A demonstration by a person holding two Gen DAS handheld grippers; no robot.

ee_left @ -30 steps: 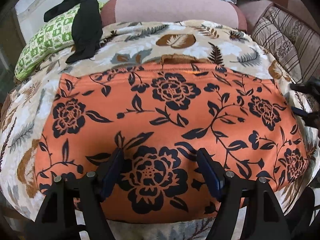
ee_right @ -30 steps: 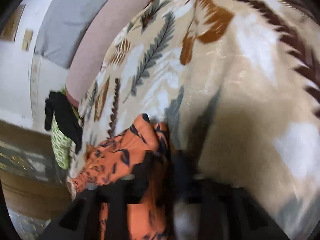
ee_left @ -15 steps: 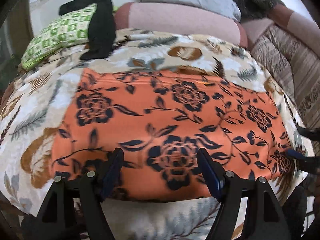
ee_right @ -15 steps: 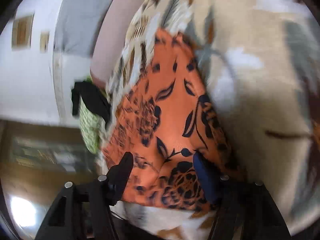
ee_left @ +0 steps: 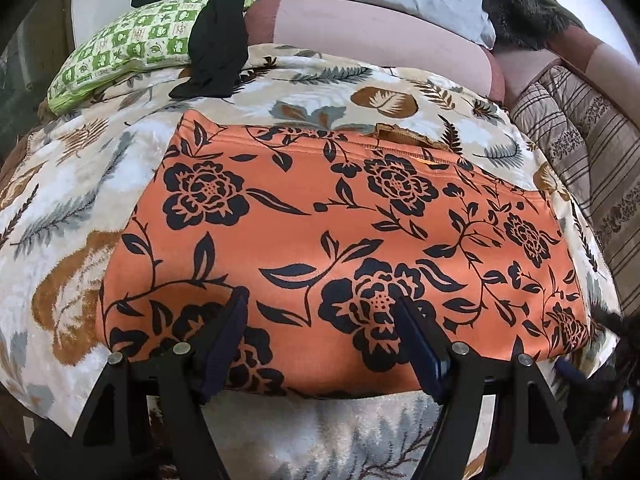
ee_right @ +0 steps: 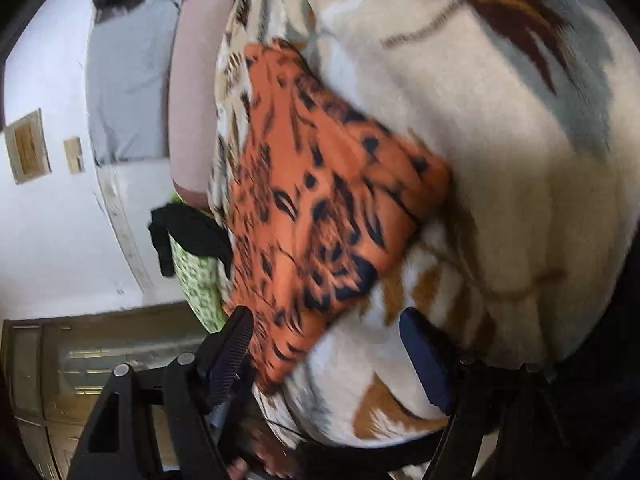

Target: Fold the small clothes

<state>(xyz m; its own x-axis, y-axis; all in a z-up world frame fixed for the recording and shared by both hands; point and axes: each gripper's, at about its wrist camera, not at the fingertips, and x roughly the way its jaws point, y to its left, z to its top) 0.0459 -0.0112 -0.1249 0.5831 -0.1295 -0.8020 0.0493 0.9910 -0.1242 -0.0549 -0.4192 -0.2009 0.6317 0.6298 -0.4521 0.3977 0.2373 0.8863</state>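
- Two views recorded the moment; the left wrist view came first. The orange floral garment (ee_left: 340,240) lay spread flat as a broad rectangle on the leaf-patterned blanket (ee_left: 72,184), its stitched far edge toward the pink bolster (ee_left: 380,36).
- The left gripper (ee_left: 320,320) hovered over the garment's near edge with its jaws wide apart and nothing between them; whether the fingertips touched the cloth could not be told.
- Behind the garment, a green checked pillow (ee_left: 120,56) carried a black cloth (ee_left: 216,40) draped over it, well apart from the work. A striped cushion (ee_left: 580,152) lay at the far right.
- At the right margin of this view a dark, blurred shape sat near the garment's near right corner, probably the other tool.
- In the right wrist view, strongly tilted and blurred, the orange floral garment (ee_right: 320,200) appeared as a slanted patch on the leaf-patterned blanket (ee_right: 500,160).
- The right gripper (ee_right: 324,336) stood with jaws fully spread and empty, the garment's corner lying between and just ahead of its fingers.
- Judged step: taking the near edge in order to fold the garment across itself.
- To do it well, each tool would best pinch only the garment's layers at a near corner, not the plush blanket beneath, since the blanket could lift with it.
- Both corners would then need to rise together and travel level to the far edge, so that the edges met squarely and no wrinkle was trapped.
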